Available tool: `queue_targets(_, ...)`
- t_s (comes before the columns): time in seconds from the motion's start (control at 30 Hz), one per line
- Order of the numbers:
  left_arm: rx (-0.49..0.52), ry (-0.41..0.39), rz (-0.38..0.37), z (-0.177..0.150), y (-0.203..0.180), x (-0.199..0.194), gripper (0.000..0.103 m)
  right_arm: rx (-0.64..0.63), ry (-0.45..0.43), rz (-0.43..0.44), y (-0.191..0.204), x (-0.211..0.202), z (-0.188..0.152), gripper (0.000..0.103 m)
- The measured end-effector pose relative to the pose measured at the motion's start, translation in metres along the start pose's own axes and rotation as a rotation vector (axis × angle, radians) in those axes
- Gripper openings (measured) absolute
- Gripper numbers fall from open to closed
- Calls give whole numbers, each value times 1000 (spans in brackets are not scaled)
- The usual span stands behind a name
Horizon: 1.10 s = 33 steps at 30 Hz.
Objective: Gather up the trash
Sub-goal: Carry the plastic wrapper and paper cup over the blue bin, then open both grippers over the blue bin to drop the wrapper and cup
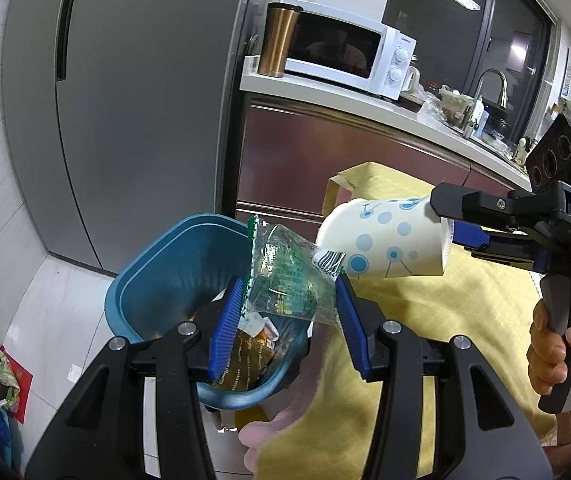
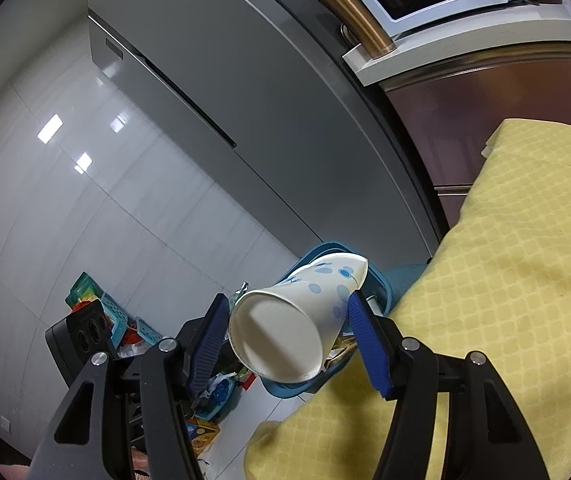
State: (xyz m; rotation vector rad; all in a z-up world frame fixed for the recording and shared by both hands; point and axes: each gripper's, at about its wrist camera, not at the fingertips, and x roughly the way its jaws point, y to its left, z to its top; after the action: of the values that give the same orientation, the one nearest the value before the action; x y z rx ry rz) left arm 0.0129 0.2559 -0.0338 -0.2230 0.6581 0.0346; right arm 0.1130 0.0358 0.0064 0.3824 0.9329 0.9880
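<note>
My left gripper [image 1: 289,300] is shut on a clear plastic wrapper with green print [image 1: 285,276] and holds it over the blue trash bin [image 1: 157,276], which has other wrappers inside. My right gripper [image 2: 289,328] is shut on a white paper cup with blue dots [image 2: 285,328], held sideways with its base toward the camera, just above the bin [image 2: 373,280]. The cup also shows in the left wrist view [image 1: 385,240], right of the wrapper, with the right gripper [image 1: 449,224] clamped on its base end.
A yellow tablecloth [image 1: 445,320] covers the table to the right of the bin. A grey fridge [image 1: 125,100] stands behind. A counter holds a white microwave [image 1: 345,52] and a copper tumbler [image 1: 279,40]. Clutter lies on the tiled floor [image 2: 125,320].
</note>
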Motion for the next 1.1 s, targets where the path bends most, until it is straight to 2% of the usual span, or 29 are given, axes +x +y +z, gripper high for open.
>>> queue_targets(0.7,-50,43,50,-4,26,27,48,-18,73,-41,6,43,7,59)
queue_targets(1.1,-86,112,82,-13,46,60,50,-49,144,-119,7,84,8,60)
